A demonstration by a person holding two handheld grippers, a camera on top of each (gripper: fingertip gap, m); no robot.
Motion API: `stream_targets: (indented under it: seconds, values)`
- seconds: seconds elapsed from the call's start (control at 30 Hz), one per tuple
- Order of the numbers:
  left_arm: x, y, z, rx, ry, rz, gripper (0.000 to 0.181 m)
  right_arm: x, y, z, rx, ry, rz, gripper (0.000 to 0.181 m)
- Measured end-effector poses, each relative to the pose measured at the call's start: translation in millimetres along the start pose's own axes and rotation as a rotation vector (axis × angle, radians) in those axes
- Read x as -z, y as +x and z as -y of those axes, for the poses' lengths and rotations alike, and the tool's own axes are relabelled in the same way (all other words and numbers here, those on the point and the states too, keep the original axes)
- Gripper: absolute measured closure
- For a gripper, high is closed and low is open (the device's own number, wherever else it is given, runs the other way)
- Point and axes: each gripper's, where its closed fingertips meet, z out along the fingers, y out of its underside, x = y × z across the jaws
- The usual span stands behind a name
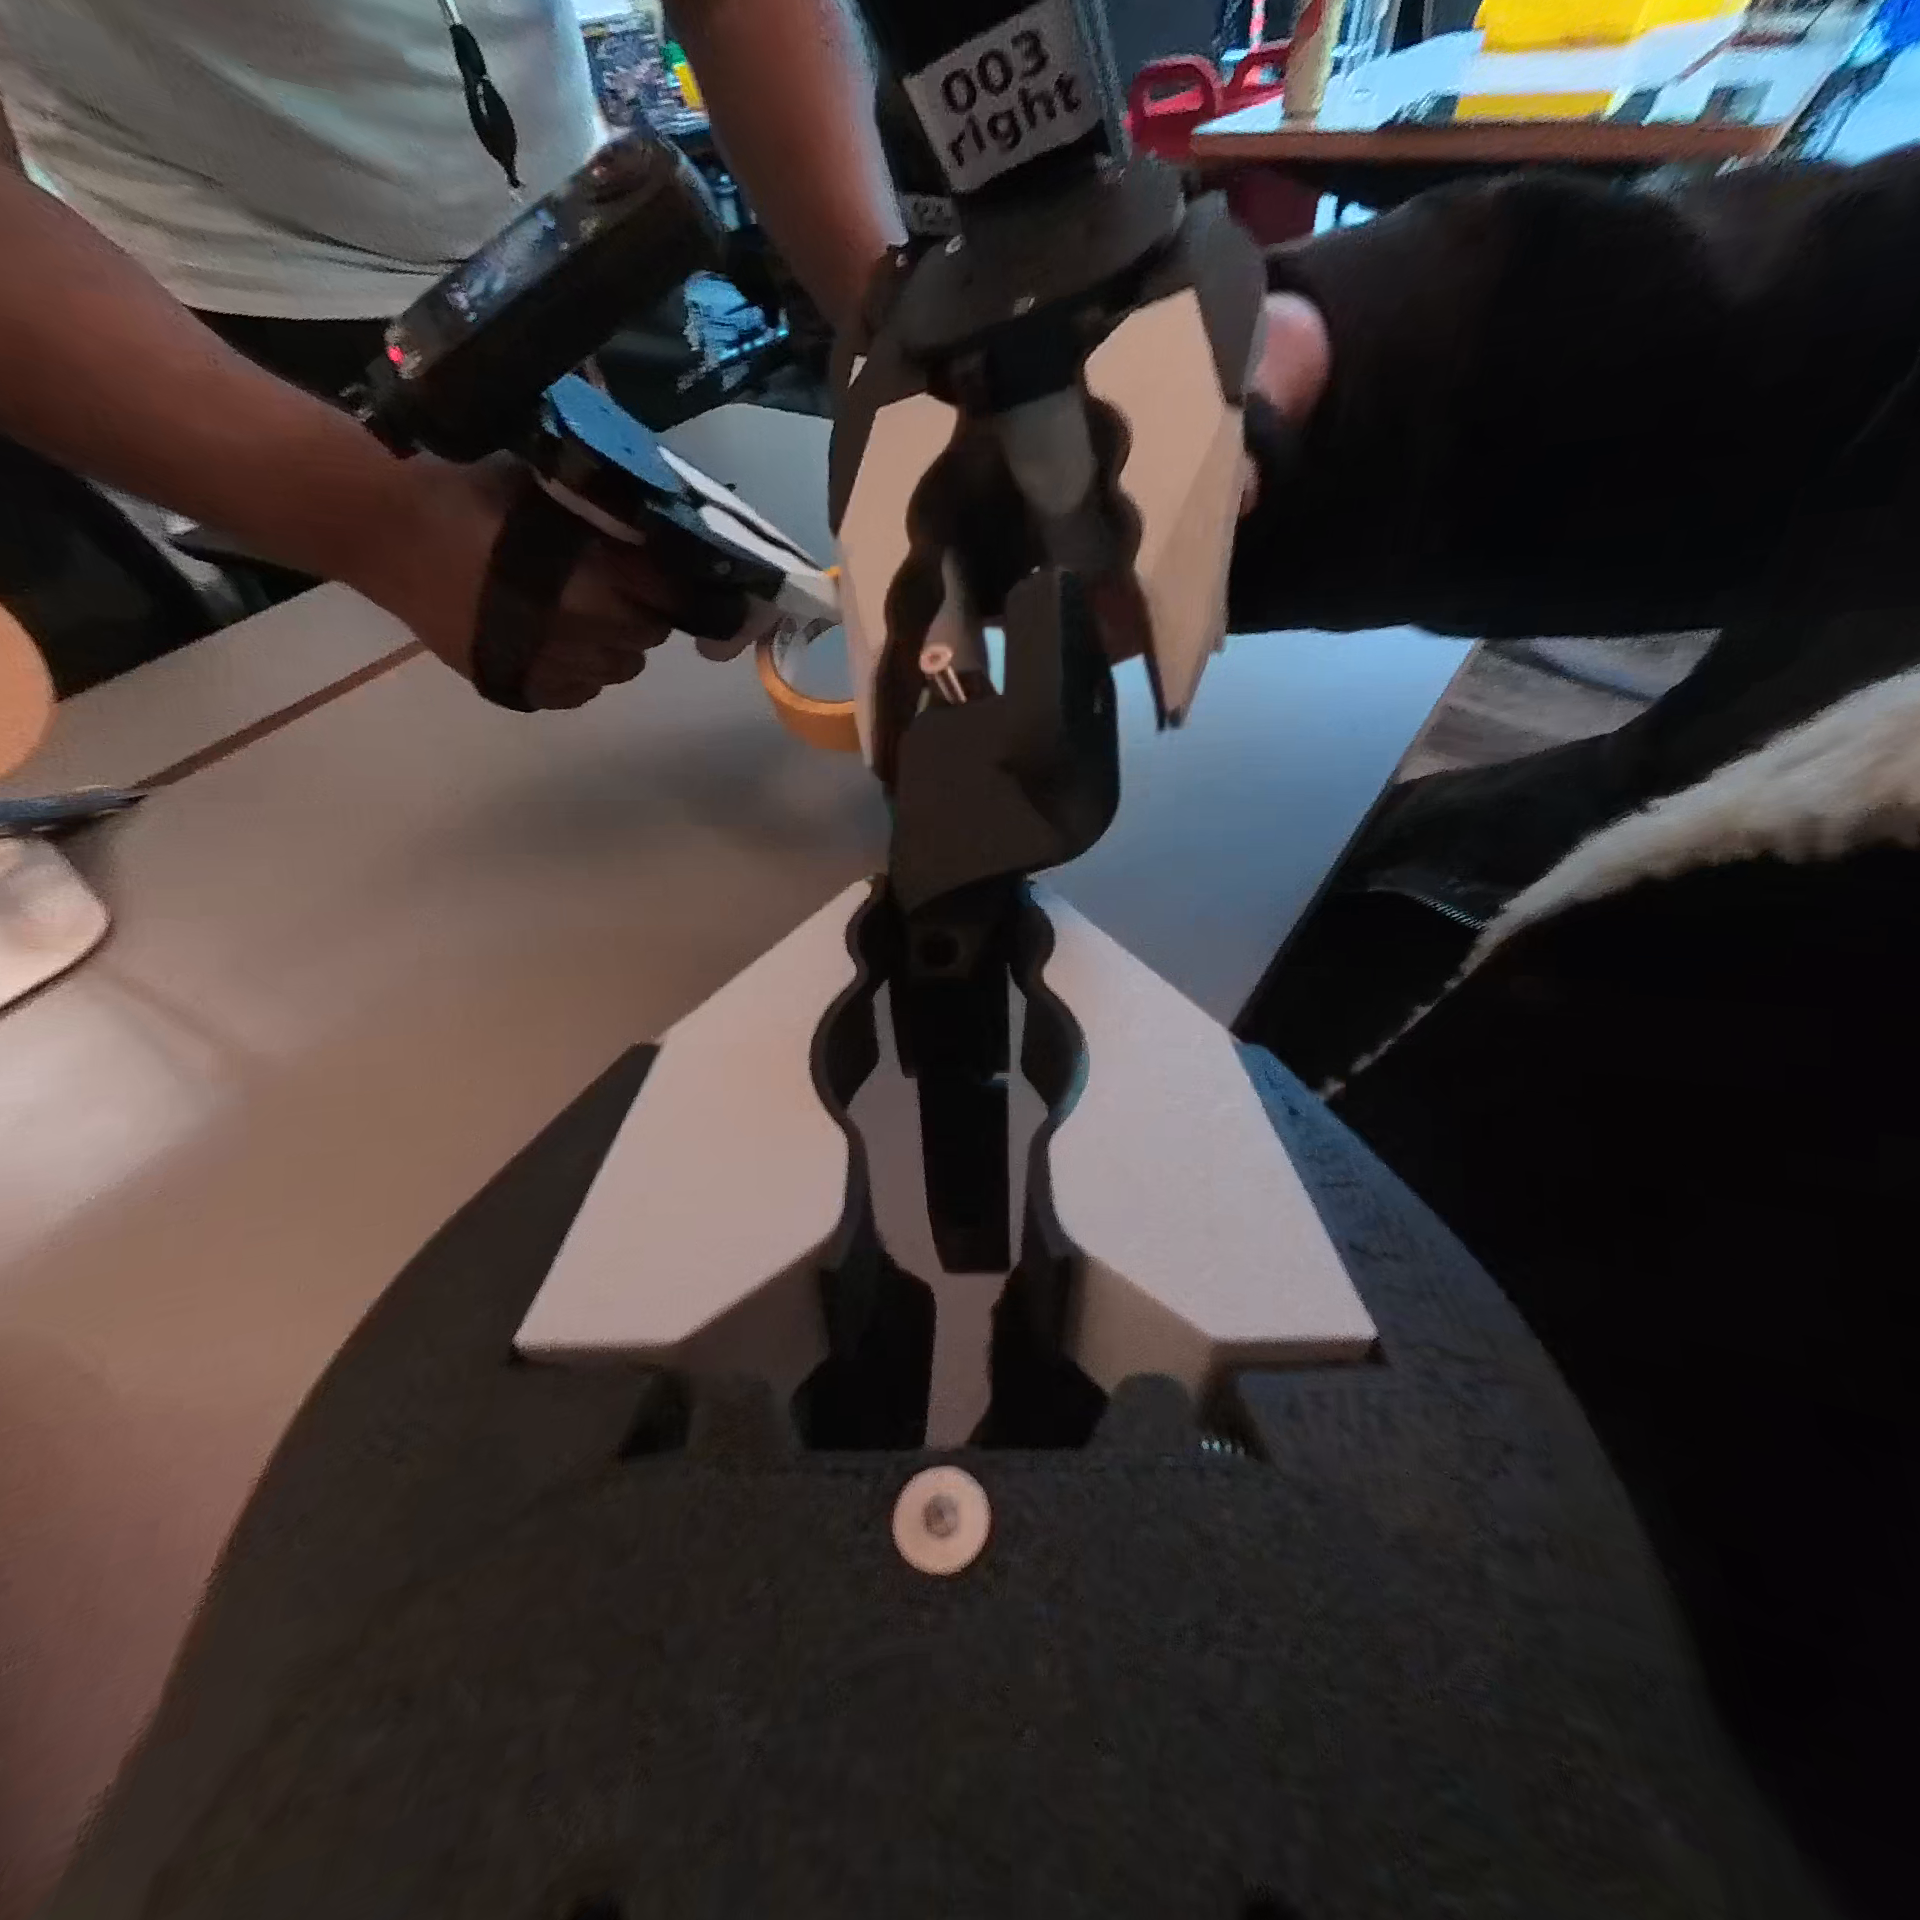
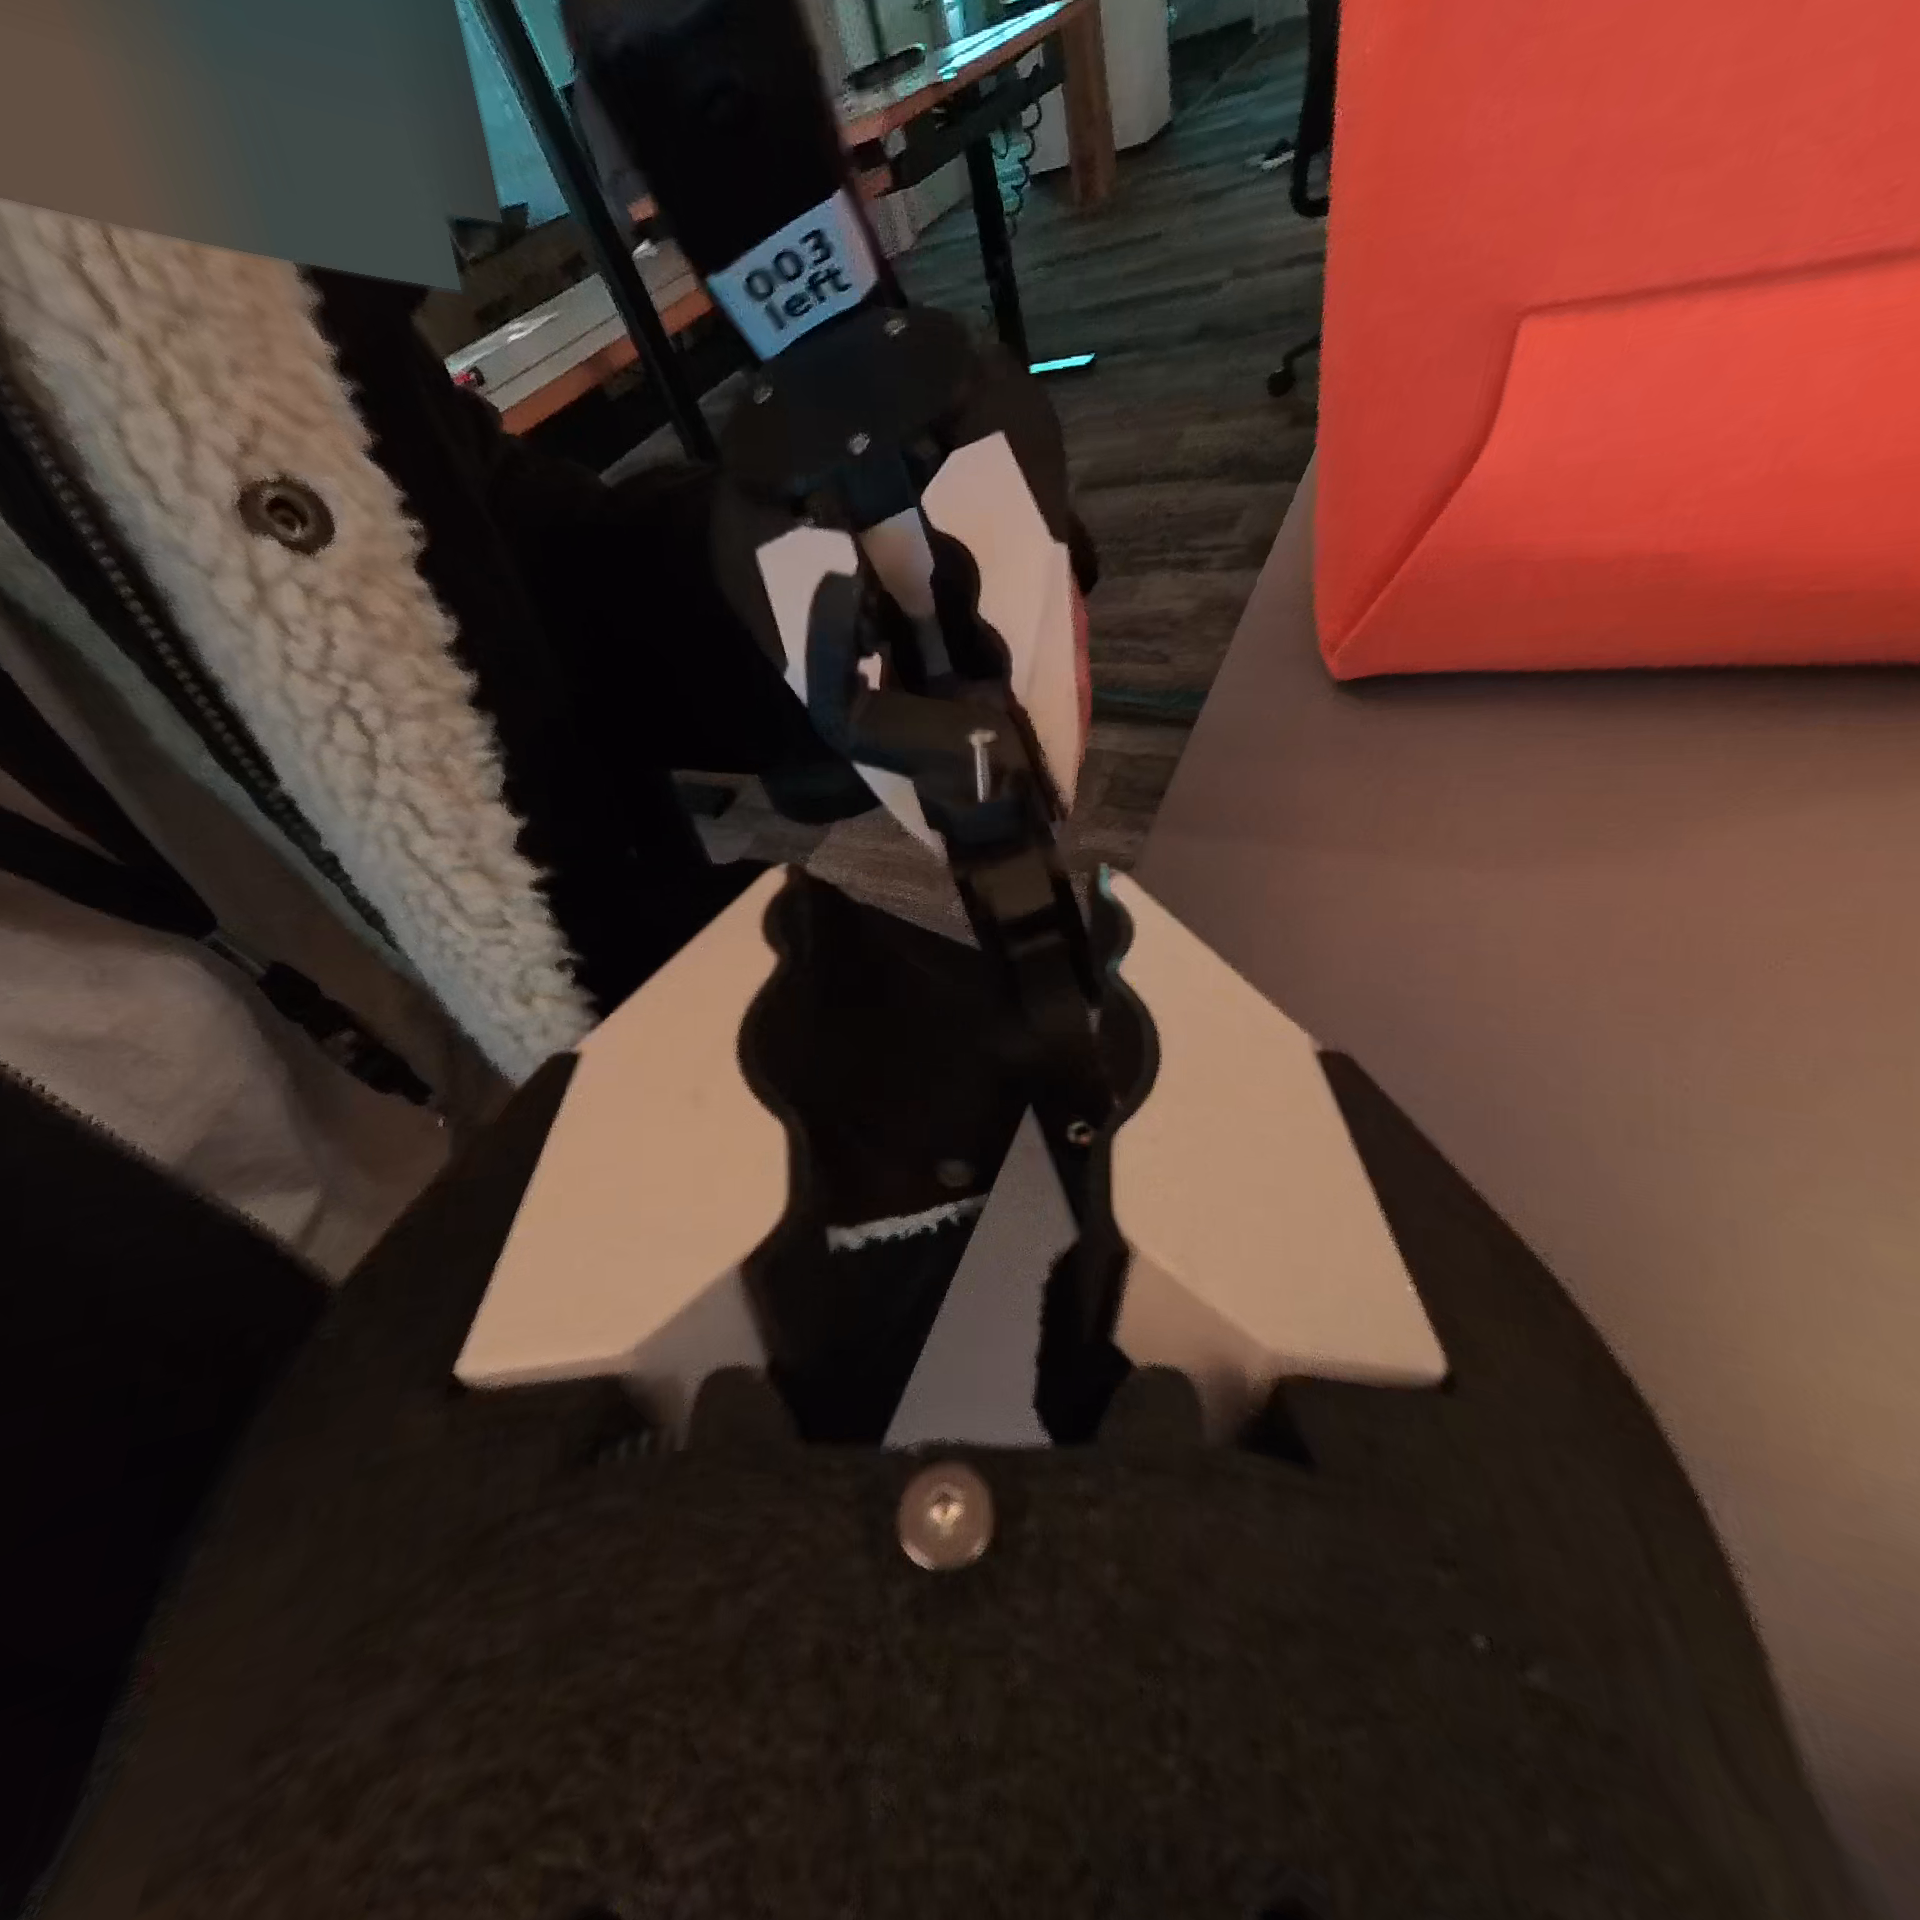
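Note:
My left gripper (image 1: 956, 899) and my right gripper (image 1: 1023, 727) face each other tip to tip above a grey table (image 1: 416, 935). Both are shut on one angular black plastic part (image 1: 997, 790), each at one end. A small metal pin (image 1: 940, 670) sticks out of the part near the right gripper's fingers. In the right wrist view the right gripper (image 2: 951, 899) holds the part (image 2: 1039, 935) against its right-hand finger. The left gripper (image 2: 987, 800) grips the far end beside the pin (image 2: 980, 764). A black-gloved hand (image 1: 1507, 416) holds the right gripper.
Another person at the far left holds a third hand-held gripper (image 1: 582, 447) over a roll of orange tape (image 1: 805, 696). A white object (image 1: 42, 925) lies at the table's left edge. A fleece-lined dark jacket (image 2: 312, 582) and a red-orange cushioned seat (image 2: 1610, 364) flank the table. My two grippers' fingertips are within a few centimetres of each other.

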Motion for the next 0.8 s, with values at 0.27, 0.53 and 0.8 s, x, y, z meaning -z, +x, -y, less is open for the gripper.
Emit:
stream_targets:
  seconds: [0.27, 0.53, 0.8]
  values:
    - [-2, -4, -3, -0.149, -0.041, 0.097, 0.159, -2, 20, 9, -0.388, 0.109, -0.017, 0.125]
    - [-3, -5, -5, -0.265, -0.073, 0.160, 0.159, -9, 21, 2, -0.528, 0.100, 0.082, 0.138]
    - [-5, 3, 2, -0.257, -0.045, 0.154, 0.160, -4, 12, 6, -0.485, 0.186, 0.200, 0.148]
